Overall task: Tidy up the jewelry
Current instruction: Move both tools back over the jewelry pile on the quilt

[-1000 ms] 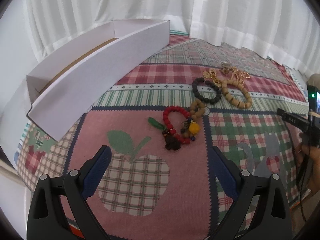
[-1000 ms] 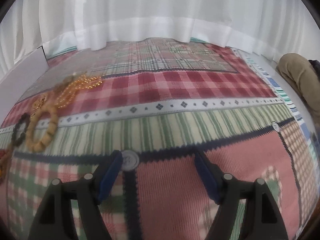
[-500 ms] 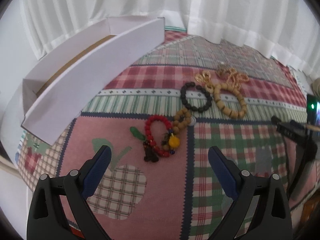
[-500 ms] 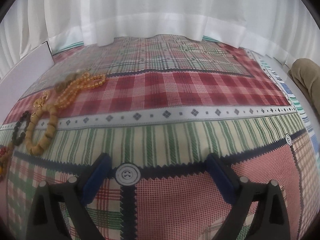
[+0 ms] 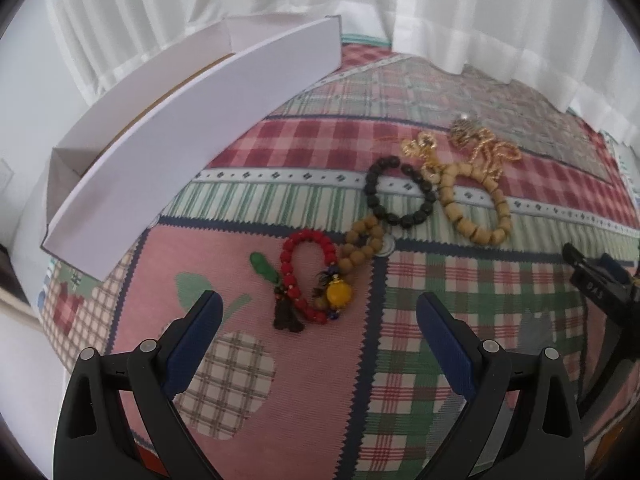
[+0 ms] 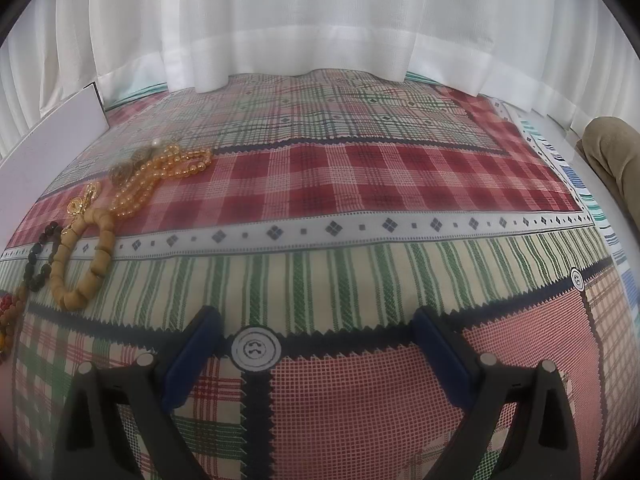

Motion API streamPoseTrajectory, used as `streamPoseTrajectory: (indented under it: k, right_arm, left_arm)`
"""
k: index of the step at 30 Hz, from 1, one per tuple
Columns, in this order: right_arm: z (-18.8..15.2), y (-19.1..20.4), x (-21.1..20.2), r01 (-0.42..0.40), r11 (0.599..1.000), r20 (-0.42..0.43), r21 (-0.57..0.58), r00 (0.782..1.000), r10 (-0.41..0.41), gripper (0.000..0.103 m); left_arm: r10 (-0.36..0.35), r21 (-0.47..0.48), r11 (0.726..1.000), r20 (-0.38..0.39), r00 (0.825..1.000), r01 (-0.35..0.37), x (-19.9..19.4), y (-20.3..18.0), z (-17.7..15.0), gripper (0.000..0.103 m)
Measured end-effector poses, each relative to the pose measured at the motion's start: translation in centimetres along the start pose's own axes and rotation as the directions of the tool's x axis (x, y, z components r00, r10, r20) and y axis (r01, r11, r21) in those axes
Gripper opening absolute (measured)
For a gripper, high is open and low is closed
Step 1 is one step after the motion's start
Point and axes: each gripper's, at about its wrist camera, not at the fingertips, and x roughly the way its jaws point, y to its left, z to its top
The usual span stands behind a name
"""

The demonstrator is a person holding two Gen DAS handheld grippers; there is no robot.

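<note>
The left claw (image 5: 316,320), spread wide and empty, has the red bracelet (image 5: 306,276) just ahead between its tips; the right claw (image 6: 316,332), also apart, is farther.

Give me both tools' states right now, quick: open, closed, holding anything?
Left tool: open, holding nothing, above the cloth just short of the red bead bracelet.
Right tool: open, holding nothing, over bare patchwork cloth.

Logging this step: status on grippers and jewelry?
Left gripper open, empty. Right gripper open, empty. Red bead bracelet ahead of left, nothing between. White box open.
</note>
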Motion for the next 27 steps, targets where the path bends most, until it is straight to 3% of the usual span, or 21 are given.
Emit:
streamPoseTrajectory:
  k: [10, 19, 27]
  right_arm:
    - [0.0, -0.1, 0.0, 0.000, 1.000, 0.000, 0.000, 1.000, 0.000, 0.098]
    - [0.0, 0.0, 0.0, 0.001, 1.000, -0.001, 0.000, 1.000, -0.001, 0.098]
    - [0.0, -0.1, 0.0, 0.001, 1.000, -0.002, 0.001, 1.000, -0.001, 0.099]
  left_arm:
    - [-0.094, -0.026, 0.995, 0.054, 0.994, 0.096, -1.2, 2.4, -1.0, 0.098]
    - [-0.137, -0.075, 0.986, 0.168, 0.976, 0.151, -3.0, 8.1, -4.3, 0.098]
    - [-0.149, -0.003, 0.989, 0.093, 0.984, 0.150, -1.7, 9.8, -5.7, 0.099]
